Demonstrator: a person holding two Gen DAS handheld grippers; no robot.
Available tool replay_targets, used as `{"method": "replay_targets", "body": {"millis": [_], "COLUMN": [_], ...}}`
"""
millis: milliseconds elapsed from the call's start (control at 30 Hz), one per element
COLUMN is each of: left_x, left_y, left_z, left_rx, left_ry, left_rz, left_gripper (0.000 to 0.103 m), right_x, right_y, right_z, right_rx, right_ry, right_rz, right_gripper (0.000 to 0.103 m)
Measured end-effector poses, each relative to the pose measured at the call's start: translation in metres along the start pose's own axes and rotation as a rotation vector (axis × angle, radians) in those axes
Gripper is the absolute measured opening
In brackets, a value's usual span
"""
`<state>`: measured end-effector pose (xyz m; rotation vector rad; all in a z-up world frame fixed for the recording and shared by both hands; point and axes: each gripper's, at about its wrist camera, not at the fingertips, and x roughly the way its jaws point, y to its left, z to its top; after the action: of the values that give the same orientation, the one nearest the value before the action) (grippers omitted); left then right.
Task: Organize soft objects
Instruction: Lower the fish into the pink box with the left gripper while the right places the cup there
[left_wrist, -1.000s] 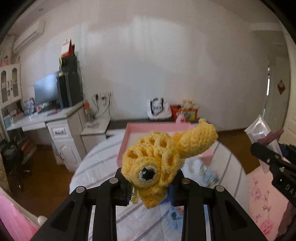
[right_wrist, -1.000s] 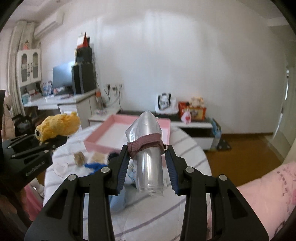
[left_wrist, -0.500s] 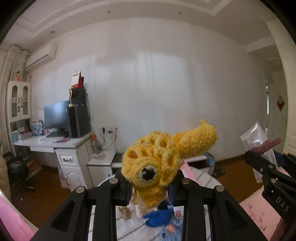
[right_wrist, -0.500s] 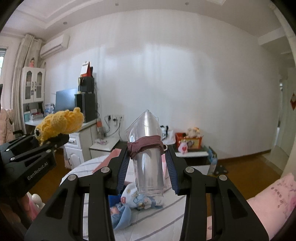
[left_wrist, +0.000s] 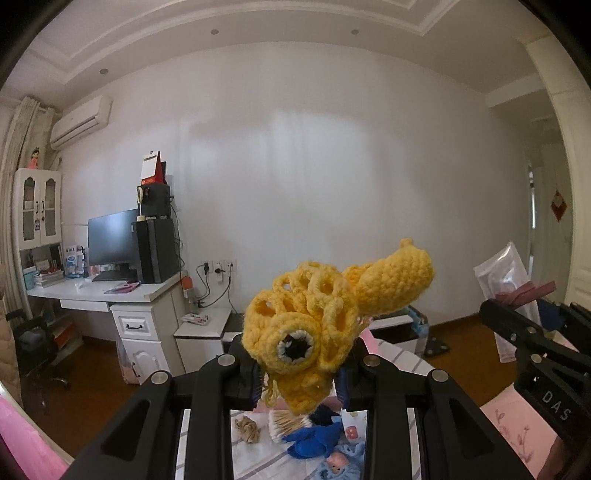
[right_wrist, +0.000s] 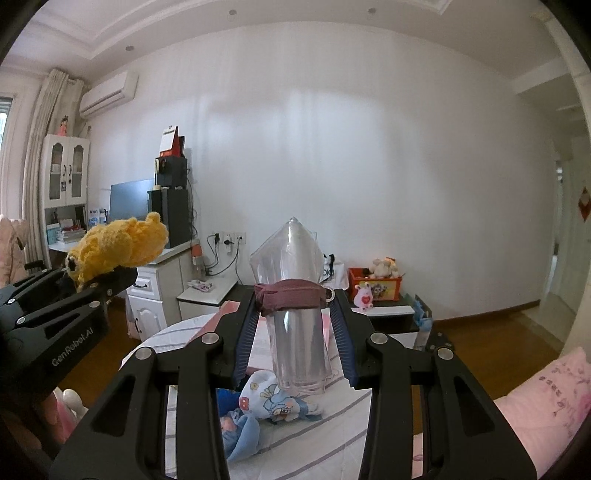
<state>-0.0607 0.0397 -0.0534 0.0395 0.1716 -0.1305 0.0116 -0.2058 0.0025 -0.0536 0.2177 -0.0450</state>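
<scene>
While both grippers hang raised above the table (right_wrist: 332, 435), the left gripper (left_wrist: 299, 384) clamps a yellow crochet toy (left_wrist: 317, 325); the right gripper (right_wrist: 293, 350) pinches a clear pouch (right_wrist: 295, 325), apparently for sorting.

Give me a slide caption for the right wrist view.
Right gripper holds a clear bag banded in maroon above the striped table.

Left wrist view: camera sits close behind the left gripper (left_wrist: 301, 373), looking forward and nearly level toward the white wall (left_wrist: 332, 166), across a striped tabletop (left_wrist: 255, 458) just below. Right wrist view: camera sits close behind the right gripper (right_wrist: 295, 332), facing the same wall (right_wrist: 369, 166). Both views share the desk with monitor (left_wrist: 110, 240) (right_wrist: 129, 201), the air conditioner (left_wrist: 81, 120) (right_wrist: 109, 92) and each other's gripper at the frame edge.
</scene>
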Motion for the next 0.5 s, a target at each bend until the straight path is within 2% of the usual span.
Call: {"method": "replay_targets", "body": {"millis": [200, 233, 367, 500], "left_x": [0.017, 0.03, 0.051, 0.094], "left_y": [-0.009, -0.005, -0.002, 0.008], "left_z": [0.01, 0.022, 0.031, 0.043], "left_rx": [0.003, 0.003, 0.006, 0.0], "left_ry": [0.025, 0.028, 0.039, 0.071], "left_rz": [-0.005, -0.007, 0.0, 0.011], "left_gripper": [0.027, 0.027, 0.027, 0.027], "right_x": [0.01, 0.012, 0.026, 0.051], "right_y": [0.006, 0.005, 0.006, 0.005], "right_z": [0.001, 0.0, 0.0, -0.001], "right_rx": [-0.01, -0.011, -0.014, -0.015], "right_ry": [0.019, 0.022, 0.035, 0.058], "right_rz": [-0.002, -0.001, -0.003, -0.005], "right_gripper": [0.037, 0.037, 0.037, 0.037]}}
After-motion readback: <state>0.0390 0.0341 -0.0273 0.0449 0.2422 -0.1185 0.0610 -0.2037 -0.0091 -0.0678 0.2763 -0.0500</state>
